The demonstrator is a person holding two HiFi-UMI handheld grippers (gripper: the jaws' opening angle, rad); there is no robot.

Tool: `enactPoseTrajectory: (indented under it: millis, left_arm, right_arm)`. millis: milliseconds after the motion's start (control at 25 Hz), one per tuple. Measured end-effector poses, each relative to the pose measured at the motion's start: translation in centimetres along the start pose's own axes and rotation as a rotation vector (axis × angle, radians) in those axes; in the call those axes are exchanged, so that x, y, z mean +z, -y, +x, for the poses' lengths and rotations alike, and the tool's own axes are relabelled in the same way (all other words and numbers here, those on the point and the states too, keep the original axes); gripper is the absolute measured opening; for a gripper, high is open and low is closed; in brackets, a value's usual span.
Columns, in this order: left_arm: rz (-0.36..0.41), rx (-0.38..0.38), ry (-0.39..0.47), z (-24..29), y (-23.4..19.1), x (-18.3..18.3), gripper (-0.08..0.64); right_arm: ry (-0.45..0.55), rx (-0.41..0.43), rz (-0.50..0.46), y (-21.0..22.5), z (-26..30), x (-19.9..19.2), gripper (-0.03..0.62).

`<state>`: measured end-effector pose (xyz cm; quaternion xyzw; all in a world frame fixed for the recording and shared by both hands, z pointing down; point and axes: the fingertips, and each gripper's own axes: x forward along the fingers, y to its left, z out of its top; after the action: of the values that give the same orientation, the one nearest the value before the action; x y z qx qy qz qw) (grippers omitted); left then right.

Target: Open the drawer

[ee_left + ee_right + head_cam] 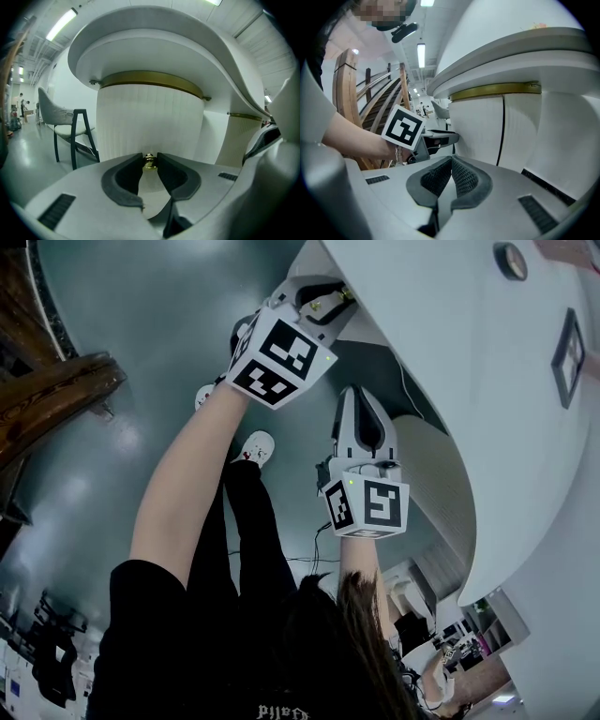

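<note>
The drawer (150,122) is a curved white front with fine vertical ribbing, tucked right under the overhanging top of a rounded white desk (154,47). A brass band (150,78) runs along its upper edge, and low down in the middle there's a small shiny brass knob (149,162). From these angles I honestly can't tell if it's slid out at all.

The left tongs (150,157) are pointed straight at the front and clamped on that knob, with the dark pads pressing on it from both sides and the tips just short of the ribbed surface.

The right tongs (451,161) are pinched together at the tips with nothing between them. They sit near the same ribbed front, off to the right of the left tongs, aimed at it but apart from it and not on the knob.
</note>
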<state>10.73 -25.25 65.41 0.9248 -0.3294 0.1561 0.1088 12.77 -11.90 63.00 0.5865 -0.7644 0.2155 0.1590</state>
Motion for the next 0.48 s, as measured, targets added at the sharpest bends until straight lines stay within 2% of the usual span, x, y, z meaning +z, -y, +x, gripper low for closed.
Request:
enactPoseTrajectory:
  millis: [200,480]
  left_arm:
    - [0.006,-0.011,-0.003,-2.8,-0.2,-1.0,0.112]
    - [0.024,-0.005,-0.034,-3.5,0.0,-1.2,0.114]
  right_arm:
    - [0.006,-0.005,0.019,0.1,-0.2,-0.1,0.025]
    - [0.018,0.012,0.020,-1.6,-0.5,0.7,0.025]
